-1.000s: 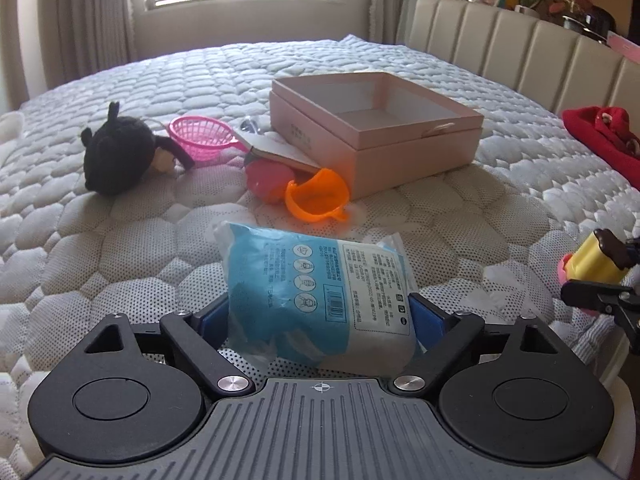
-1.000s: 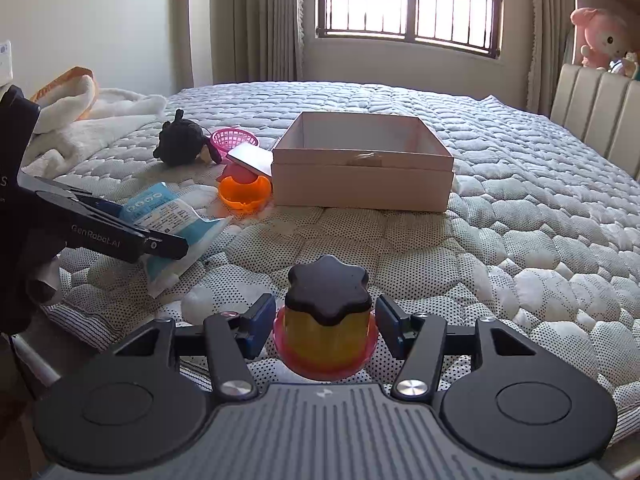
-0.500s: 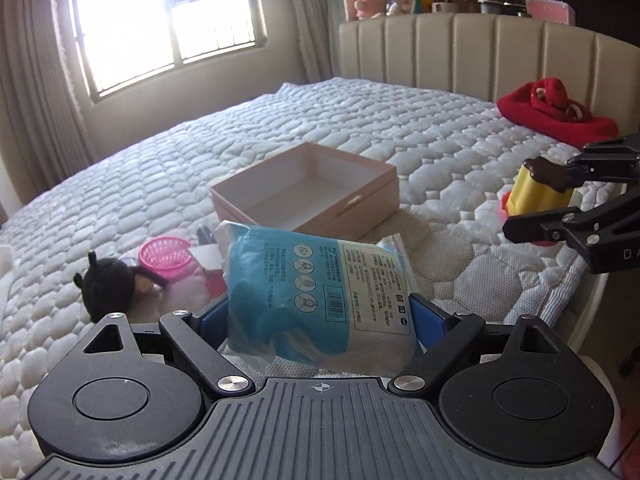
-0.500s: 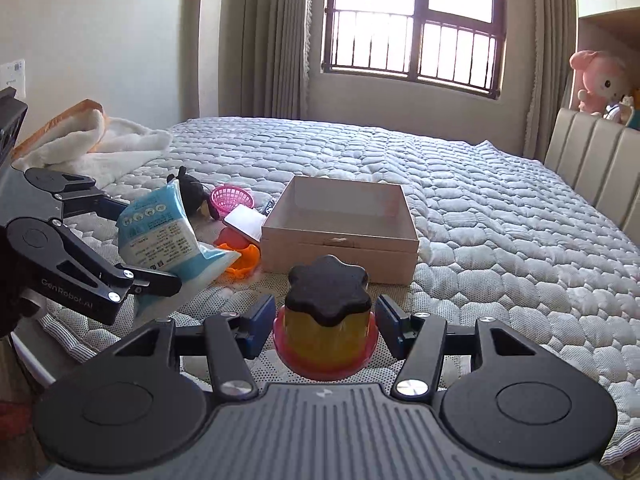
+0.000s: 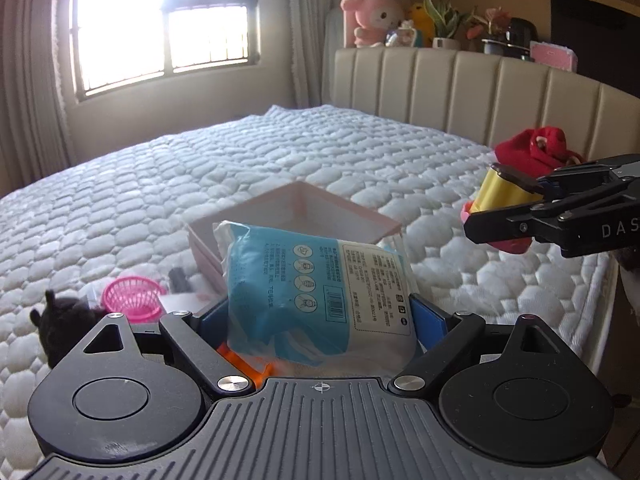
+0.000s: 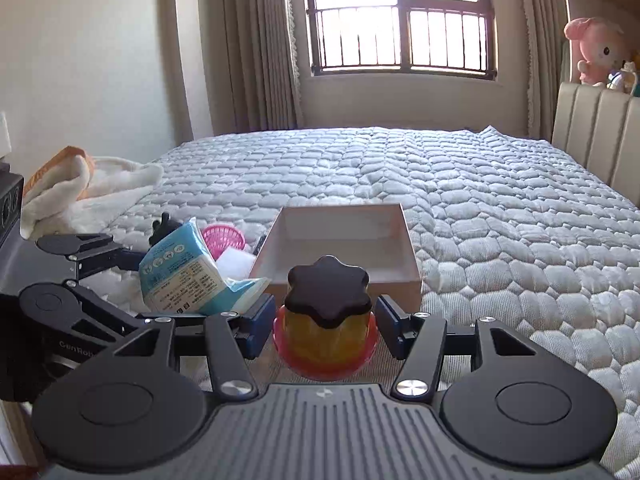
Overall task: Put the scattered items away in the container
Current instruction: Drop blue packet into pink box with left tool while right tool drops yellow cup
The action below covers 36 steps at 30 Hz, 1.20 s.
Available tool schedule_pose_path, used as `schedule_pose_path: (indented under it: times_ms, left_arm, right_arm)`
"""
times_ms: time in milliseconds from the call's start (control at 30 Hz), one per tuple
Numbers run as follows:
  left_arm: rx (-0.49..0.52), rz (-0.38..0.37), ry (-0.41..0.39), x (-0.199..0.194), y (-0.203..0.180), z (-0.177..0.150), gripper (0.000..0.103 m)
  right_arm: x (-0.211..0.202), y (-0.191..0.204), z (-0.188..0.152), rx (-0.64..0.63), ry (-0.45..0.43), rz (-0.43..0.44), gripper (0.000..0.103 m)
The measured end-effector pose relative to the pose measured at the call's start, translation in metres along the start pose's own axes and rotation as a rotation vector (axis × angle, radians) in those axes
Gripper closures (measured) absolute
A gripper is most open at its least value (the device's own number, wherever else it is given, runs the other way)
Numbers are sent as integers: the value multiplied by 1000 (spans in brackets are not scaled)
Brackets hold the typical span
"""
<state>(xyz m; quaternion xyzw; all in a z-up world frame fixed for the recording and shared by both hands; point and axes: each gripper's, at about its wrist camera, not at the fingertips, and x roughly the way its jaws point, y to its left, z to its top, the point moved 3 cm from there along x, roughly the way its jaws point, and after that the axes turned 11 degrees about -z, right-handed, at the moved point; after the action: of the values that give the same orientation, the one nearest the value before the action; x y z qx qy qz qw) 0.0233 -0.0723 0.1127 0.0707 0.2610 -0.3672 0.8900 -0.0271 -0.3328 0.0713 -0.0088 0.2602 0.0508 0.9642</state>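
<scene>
My left gripper (image 5: 320,312) is shut on a blue and white plastic packet (image 5: 316,284) and holds it in the air in front of the open pink box (image 5: 304,208). The packet (image 6: 180,272) and the left gripper (image 6: 132,264) also show at the left of the right wrist view. My right gripper (image 6: 324,320) is shut on a yellow toy with a dark star-shaped lid and red base (image 6: 326,320), held above the bed's near edge, short of the box (image 6: 340,240). The toy (image 5: 500,200) shows at the right of the left wrist view.
On the quilted bed left of the box lie a pink mesh basket (image 5: 130,298), a black plush toy (image 5: 60,330), a white card (image 6: 236,260) and an orange piece (image 5: 240,360). A red plush (image 5: 532,152) lies by the headboard. A white towel (image 6: 88,184) lies far left.
Both grippers have risen with their loads, so the bed and box now sit lower and farther in both views. The left gripper has swung toward the headboard.
</scene>
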Motion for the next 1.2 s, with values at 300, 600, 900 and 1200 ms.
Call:
schedule_pose_path:
  times_ms: [300,600,900,1200]
  left_arm:
    - [-43,73,-105,73,47,48,3]
    - [-68,154,-24,42,57,-24,1]
    - [-152,332,80,-18,67,-117,0]
    - [-369,397,93,-31,103,-157,0]
  right_arm:
    - [103,-23,79,174,-84,-14,26]
    - [114,-32,40,137,-43,-107,26]
    - [75,17,-9,32,4,-83,26]
    - [63,96,-49,-123,30,-54,26]
